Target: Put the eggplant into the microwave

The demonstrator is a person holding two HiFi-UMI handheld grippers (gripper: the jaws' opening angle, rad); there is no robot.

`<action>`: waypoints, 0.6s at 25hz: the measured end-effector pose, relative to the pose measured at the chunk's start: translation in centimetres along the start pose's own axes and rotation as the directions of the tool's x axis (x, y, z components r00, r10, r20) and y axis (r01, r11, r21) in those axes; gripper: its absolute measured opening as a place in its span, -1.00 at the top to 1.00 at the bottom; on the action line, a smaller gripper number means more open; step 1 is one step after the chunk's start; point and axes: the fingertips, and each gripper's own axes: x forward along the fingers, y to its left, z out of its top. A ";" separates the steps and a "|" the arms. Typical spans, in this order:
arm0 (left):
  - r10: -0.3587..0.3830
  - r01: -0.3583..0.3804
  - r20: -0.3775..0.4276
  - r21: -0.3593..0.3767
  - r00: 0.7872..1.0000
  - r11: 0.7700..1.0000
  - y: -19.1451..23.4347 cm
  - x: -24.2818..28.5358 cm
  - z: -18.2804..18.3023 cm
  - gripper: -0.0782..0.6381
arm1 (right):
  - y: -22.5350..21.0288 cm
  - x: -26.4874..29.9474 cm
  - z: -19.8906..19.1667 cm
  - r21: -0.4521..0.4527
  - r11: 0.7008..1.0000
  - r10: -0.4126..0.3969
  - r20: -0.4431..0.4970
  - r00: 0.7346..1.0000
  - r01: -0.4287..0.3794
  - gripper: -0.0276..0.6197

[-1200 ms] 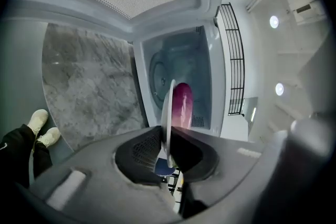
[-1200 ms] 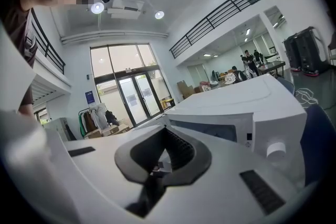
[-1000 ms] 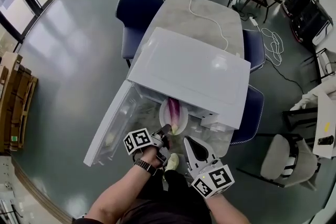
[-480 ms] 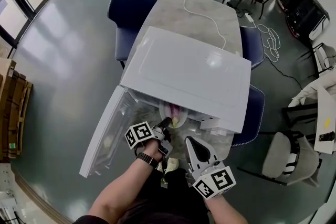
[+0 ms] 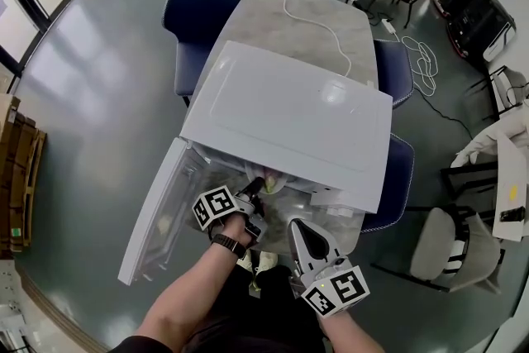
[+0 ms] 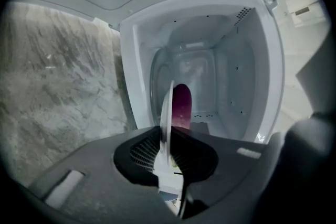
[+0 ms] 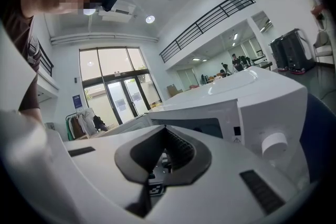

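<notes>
The white microwave point(image 5: 289, 107) stands on a marble table with its door point(image 5: 157, 215) swung open to the left. My left gripper point(image 5: 258, 188) is at the mouth of the cavity, shut on the rim of a white plate point(image 6: 167, 113) that carries the purple eggplant point(image 6: 182, 105). In the left gripper view the plate shows edge-on between the jaws, reaching into the cavity point(image 6: 210, 71). In the head view the microwave's top hides most of the plate point(image 5: 266, 178). My right gripper point(image 5: 304, 236) hangs in front of the microwave's right side, shut and empty.
The control panel with its white knob point(image 7: 274, 145) lies close ahead of the right gripper point(image 7: 157, 165). Dark blue chairs point(image 5: 194, 12) stand at the table's left and right. A white cable point(image 5: 318, 21) runs over the tabletop behind the microwave.
My left gripper has carried the plate and eggplant forward and slightly down, deeper into the cavity; less of the plate shows in the head view. The right gripper has barely moved.
</notes>
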 end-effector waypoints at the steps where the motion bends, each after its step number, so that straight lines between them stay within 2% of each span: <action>1: -0.007 0.007 0.006 0.011 1.000 1.000 -0.1 0.2 0.3 0.72 | -0.1 0.1 -0.1 -0.001 1.000 0.001 -0.001 1.000 -0.001 0.91; 9: -0.019 0.015 0.045 0.094 0.999 0.995 0.0 0.9 2.0 0.70 | -0.2 0.4 -0.6 0.005 1.000 0.018 0.001 1.000 -0.018 0.91; 12: -0.029 0.024 0.036 0.131 0.999 0.991 -0.7 0.9 2.0 0.48 | 0.0 0.5 -0.6 0.010 1.000 0.026 -0.003 1.000 -0.026 0.91; 15: -0.047 0.039 0.046 0.151 0.998 0.988 -1.4 0.5 2.1 0.35 | 0.3 0.6 -0.6 0.013 0.999 0.035 -0.005 0.999 -0.035 0.91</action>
